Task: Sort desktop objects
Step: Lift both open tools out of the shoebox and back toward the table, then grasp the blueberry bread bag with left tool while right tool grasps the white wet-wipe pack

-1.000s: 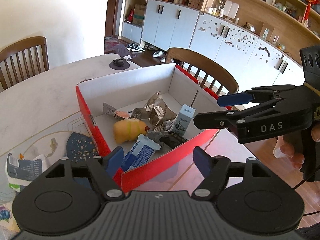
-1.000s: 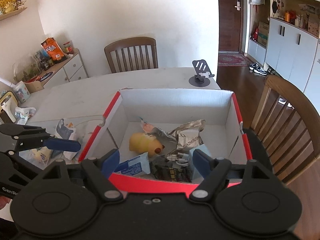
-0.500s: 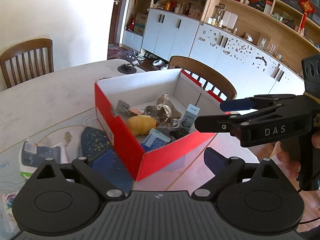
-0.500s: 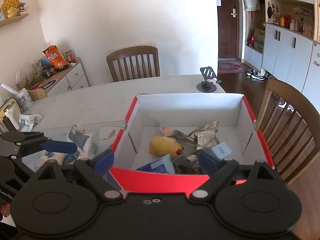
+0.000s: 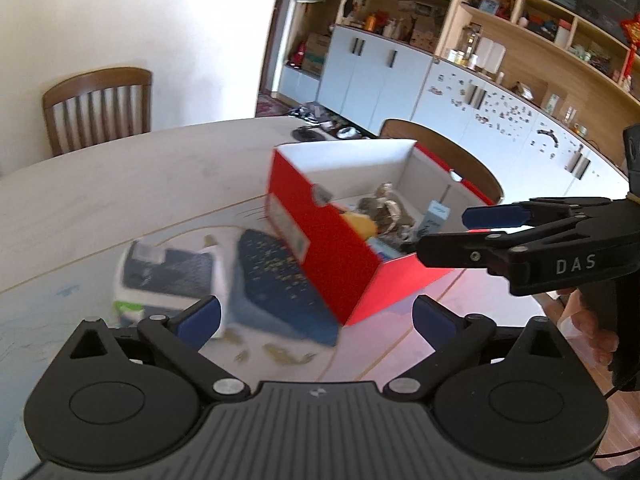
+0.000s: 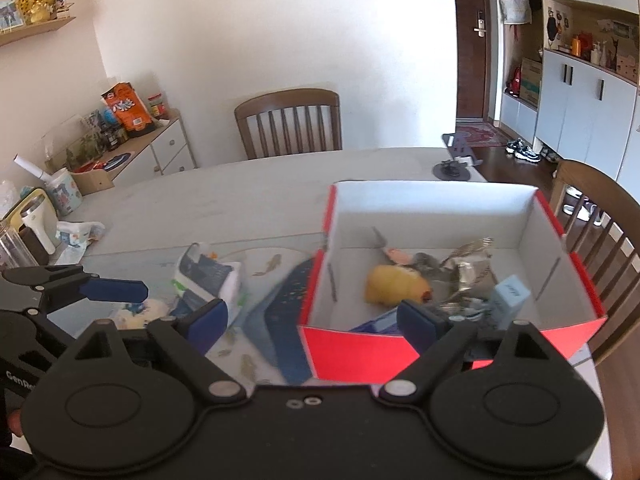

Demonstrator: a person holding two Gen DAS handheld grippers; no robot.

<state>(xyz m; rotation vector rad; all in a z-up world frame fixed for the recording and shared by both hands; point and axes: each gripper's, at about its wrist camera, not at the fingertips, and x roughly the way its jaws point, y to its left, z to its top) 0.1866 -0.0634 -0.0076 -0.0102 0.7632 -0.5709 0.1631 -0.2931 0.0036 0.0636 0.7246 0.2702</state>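
Item 1: red box (image 6: 436, 354), white inside, open top, on table (image 6: 208, 196) nr its right edge.
Contents: yellow toy (image 6: 394, 289), crumpled foil wrapper (image 6: 466, 266), small pale-blue carton (image 6: 510, 298) upright, blue packet (image 6: 380, 325) against near wall; other bits too blurred to ID.

Item 2: dark-blue speckled pouch (image 6: 286, 314) flat on table, touching box's left side.

Item 3: white/navy packet (image 6: 210, 276) w/ green edge, just left of pouch.

Item 4: L gripper (image 5: 316, 316), jaws wide apart, nothing betw. them, above pouch and packet.

Item 5: R gripper (image 6: 312, 322), jaws wide, holding nothing, over box's near-left corner.

Misc: phone stand (image 6: 454, 160) at far table edge; wooden chair (image 6: 290, 122) behind table.
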